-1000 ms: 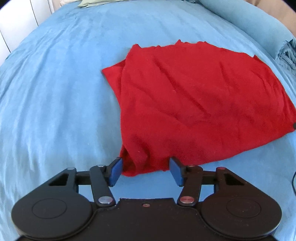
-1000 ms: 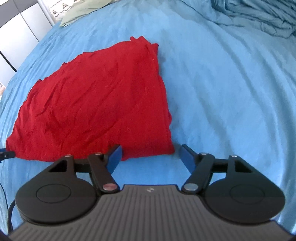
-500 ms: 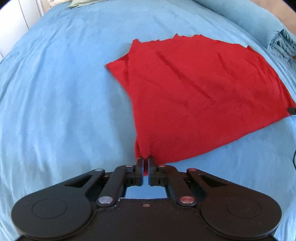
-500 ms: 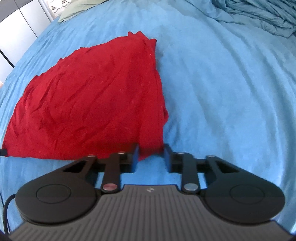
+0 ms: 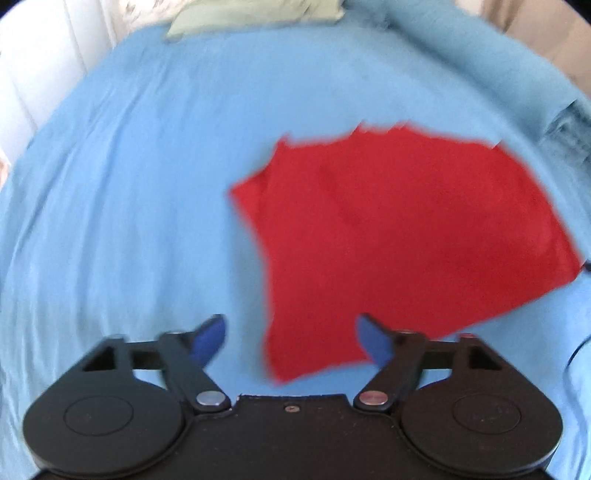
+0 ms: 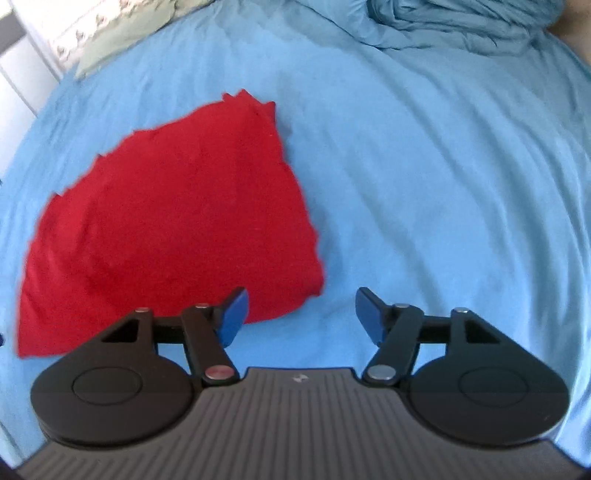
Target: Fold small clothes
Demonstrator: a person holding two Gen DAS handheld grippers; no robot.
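Observation:
A red garment (image 5: 399, 240) lies folded flat on the blue bedsheet (image 5: 129, 203). In the left wrist view its near left corner sits between the fingers of my left gripper (image 5: 291, 341), which is open and empty above it. In the right wrist view the garment (image 6: 173, 229) lies to the left, its near right corner just beyond the left finger of my right gripper (image 6: 301, 312). That gripper is open and empty over the bare bedsheet (image 6: 424, 192). Both views are motion-blurred.
A rumpled blue duvet (image 6: 461, 22) is bunched at the far right of the bed. A pale green pillow (image 5: 255, 14) lies at the head of the bed. White cupboard doors (image 5: 44, 66) stand beyond the bed's left edge.
Both grippers closed on the garment's near corners half a second ago, then opened and let go. Both have pulled back and up, so the garment looks farther away.

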